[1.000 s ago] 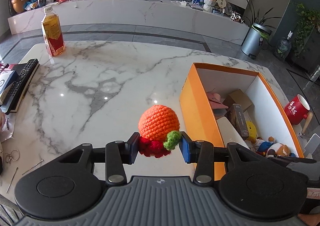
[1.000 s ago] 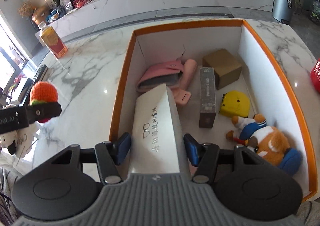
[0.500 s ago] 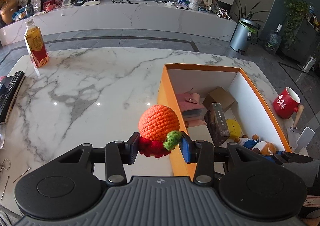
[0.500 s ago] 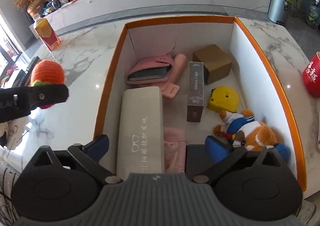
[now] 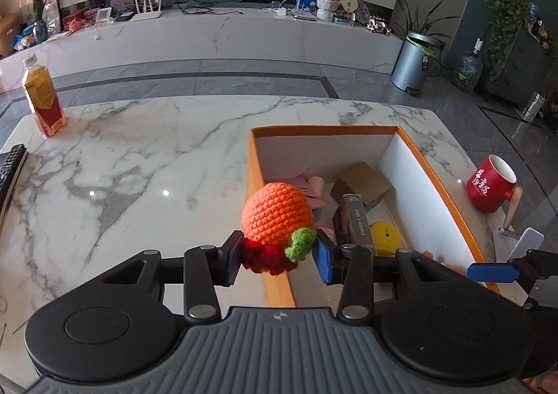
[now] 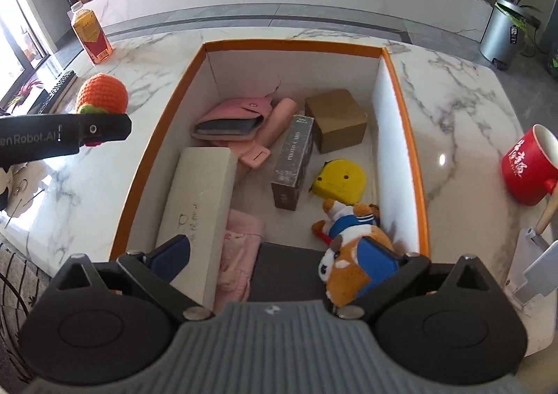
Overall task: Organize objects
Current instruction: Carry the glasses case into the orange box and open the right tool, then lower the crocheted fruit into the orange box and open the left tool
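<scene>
My left gripper [image 5: 277, 258] is shut on a crocheted orange ball [image 5: 277, 216] with a green leaf and a red base, held over the left rim of the orange box [image 5: 256, 164]. From the right wrist view the same crocheted orange ball [image 6: 102, 94] sits left of the orange box [image 6: 293, 45]. My right gripper [image 6: 275, 258] hangs wide open above the box's near end, nothing between its pads. Below it lies a long white glasses case [image 6: 198, 198] along the box's left wall.
The box also holds a pink wallet [image 6: 230, 118], a brown carton [image 6: 336, 118], a dark photo-card box [image 6: 293, 160], a yellow tape measure [image 6: 340, 179] and a plush toy [image 6: 352, 247]. A drink bottle [image 5: 43, 97], red mug [image 5: 491, 184] and remote [image 5: 10, 171] stand on the marble table [image 5: 139, 167].
My right gripper opened, left the white glasses case lying in the box, and drew back upward. My left gripper carried the orange ball rightward, up to the box's left rim.
</scene>
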Available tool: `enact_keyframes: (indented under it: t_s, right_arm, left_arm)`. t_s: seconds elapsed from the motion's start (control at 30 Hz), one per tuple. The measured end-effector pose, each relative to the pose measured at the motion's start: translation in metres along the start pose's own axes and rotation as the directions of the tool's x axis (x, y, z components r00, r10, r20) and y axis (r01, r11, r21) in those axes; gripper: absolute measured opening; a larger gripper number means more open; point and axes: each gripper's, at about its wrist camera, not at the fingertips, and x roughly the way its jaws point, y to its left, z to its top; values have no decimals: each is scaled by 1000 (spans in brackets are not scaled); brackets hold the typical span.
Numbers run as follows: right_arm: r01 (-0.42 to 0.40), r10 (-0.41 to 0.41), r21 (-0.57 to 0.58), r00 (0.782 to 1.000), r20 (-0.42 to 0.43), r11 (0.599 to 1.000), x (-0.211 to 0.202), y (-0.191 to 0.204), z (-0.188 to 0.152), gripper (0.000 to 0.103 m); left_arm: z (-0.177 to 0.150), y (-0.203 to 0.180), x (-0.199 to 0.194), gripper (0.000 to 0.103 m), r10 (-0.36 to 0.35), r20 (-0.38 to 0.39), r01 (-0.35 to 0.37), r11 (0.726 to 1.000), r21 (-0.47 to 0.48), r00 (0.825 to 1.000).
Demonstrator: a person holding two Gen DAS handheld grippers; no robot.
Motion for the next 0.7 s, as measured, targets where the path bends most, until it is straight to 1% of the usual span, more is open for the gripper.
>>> enact_keyframes:
  t_s: [0.03, 0.1, 0.2, 0.33, 0.4, 0.47, 0.53, 0.6, 0.63, 0.7]
  right_arm:
    - [2, -2, 5, 1000, 1, 1000, -1, -3, 0, 102]
    - [3, -3, 8, 1000, -10, 1000, -1, -9, -1, 102]
    - [13, -13, -6, 1000, -22, 1000, 0, -13, -5, 102]
    - [19, -20, -20, 999, -33, 1000, -2, -19, -11, 102]
    - [21, -21, -15, 999, -41, 1000, -2, -24, -14, 102]
    - [16, -18, -31, 998, -53, 999, -1, -26, -17, 98]
    - [7, -10, -40, 997, -74, 999, 2, -26, -19, 97]
    - [-3, -1, -53, 997, -73, 999, 2, -24, -22, 100]
    - [-7, 3, -52, 997, -71, 999, 2, -24, -22, 101]
    - [-13, 10, -40, 998, -69, 999, 2, -26, -21, 101]
  left_arm:
    - [2, -6, 3, 49, -12, 5, 12, 1000, 8, 1000]
    - [5, -19, 14, 49, -73, 10, 73, 997, 19, 997]
    - [7, -39, 38, 49, -171, -48, 172, 985, 10, 984]
    - [2, -68, 68, 48, -225, -131, 232, 972, 35, 965]
    - [-3, -78, 78, 48, -241, -174, 252, 967, 46, 955]
    - [-9, -80, 84, 48, -248, -214, 263, 964, 42, 945]
    - [-16, -79, 88, 48, -236, -248, 254, 966, 45, 940]
    - [-23, -75, 94, 48, -208, -286, 233, 971, 57, 935]
    - [-25, -74, 99, 49, -201, -308, 230, 971, 60, 930]
    - [-28, -72, 108, 51, -205, -358, 243, 968, 64, 911]
